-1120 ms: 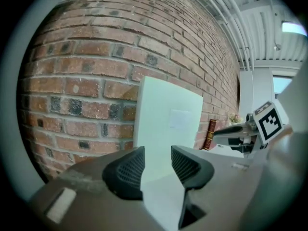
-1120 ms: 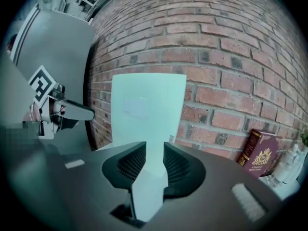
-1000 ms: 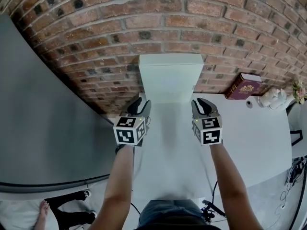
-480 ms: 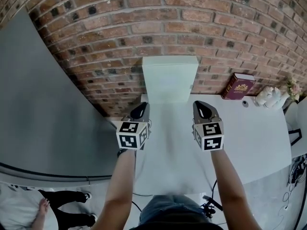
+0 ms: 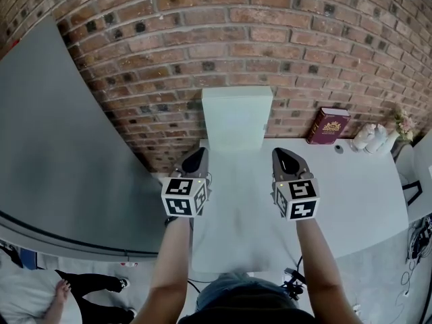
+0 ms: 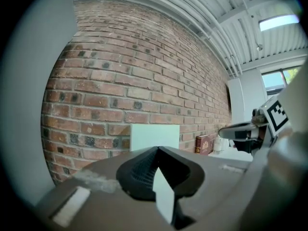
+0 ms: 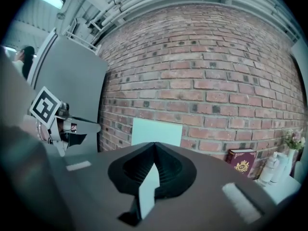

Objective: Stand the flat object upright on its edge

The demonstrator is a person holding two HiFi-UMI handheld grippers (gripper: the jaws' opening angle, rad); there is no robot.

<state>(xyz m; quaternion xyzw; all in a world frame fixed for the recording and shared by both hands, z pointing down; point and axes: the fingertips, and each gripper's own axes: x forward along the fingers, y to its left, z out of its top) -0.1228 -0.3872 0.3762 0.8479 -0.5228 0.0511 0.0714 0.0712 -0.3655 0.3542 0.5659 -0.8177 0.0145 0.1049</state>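
Observation:
The flat object, a pale green-white panel [image 5: 236, 118], stands upright on its lower edge on the white table [image 5: 351, 194], its back against the brick wall. It shows ahead in the left gripper view [image 6: 155, 137] and in the right gripper view [image 7: 157, 131]. My left gripper [image 5: 196, 155] hovers in front of its lower left corner, shut and empty [image 6: 156, 150]. On the other side, in front of the lower right corner, my right gripper [image 5: 287, 155] is shut with nothing in it [image 7: 154, 146]. Neither touches the panel.
A dark red book [image 5: 327, 125] leans on the wall at the right, with white figurines [image 5: 371, 137] and small flowers [image 5: 403, 123] beyond it. A tall grey panel [image 5: 61, 147] bounds the left side. A person's feet [image 5: 88, 292] show on the floor at lower left.
Both grippers' jaws have closed, the left from wide open. The grippers have drawn slightly back from the panel's lower corners. The panel stays upright against the wall.

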